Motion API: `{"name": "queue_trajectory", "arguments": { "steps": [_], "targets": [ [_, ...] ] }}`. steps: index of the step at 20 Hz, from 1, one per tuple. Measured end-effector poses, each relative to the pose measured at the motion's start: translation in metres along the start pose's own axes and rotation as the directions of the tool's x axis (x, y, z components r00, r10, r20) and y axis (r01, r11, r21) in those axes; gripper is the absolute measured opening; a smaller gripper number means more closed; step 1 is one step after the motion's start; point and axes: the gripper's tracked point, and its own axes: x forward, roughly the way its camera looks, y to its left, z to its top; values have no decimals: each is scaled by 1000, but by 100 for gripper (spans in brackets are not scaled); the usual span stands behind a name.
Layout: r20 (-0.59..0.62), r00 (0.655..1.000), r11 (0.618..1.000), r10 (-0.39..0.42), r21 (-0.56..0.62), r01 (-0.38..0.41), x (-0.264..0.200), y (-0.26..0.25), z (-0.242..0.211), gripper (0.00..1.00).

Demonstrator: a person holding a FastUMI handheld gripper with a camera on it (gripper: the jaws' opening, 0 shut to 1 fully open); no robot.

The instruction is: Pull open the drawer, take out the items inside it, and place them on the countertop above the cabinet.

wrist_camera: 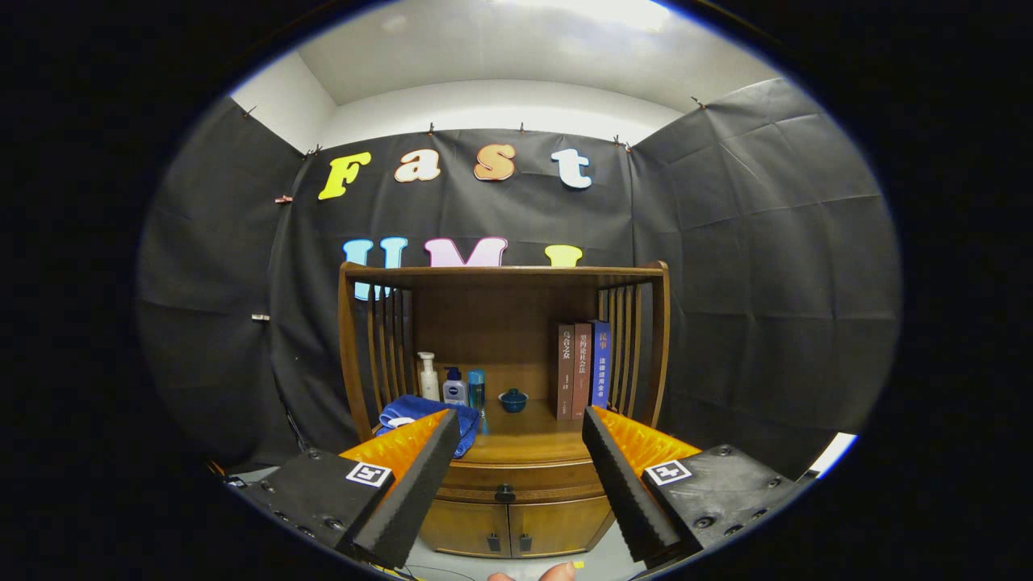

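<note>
A wooden cabinet (504, 484) is standing against the black cloth wall, its shelf unit holding three books (583, 369) on the right, three bottles (452, 381) on the left, a small blue bowl (513, 399) between them and a blue towel (428, 418) lying at the front left. Below the countertop (524, 442), the drawer (516, 486) is sitting closed, its dark knob (505, 491) facing out. The gripper (516, 476) is hanging well short of it, fingers spread wide and gripping nothing, the knob showing in the gap between them.

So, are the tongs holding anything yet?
Nothing. The tongs are open and empty, aimed at the closed drawer's knob, which lies beyond the fingertips.
</note>
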Motion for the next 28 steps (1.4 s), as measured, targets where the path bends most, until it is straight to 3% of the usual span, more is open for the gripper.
{"name": "queue_trajectory", "arguments": {
  "steps": [8,12,16,28],
  "targets": [
    [34,998,999,50,9,-51,9,22,-22,98],
    [47,998,999,39,0,-39,26,25,-49,98],
    [3,997,997,73,0,-73,48,34,-102,98],
    [-185,980,997,79,28,-75,131,24,-274,99]
  ]
}}
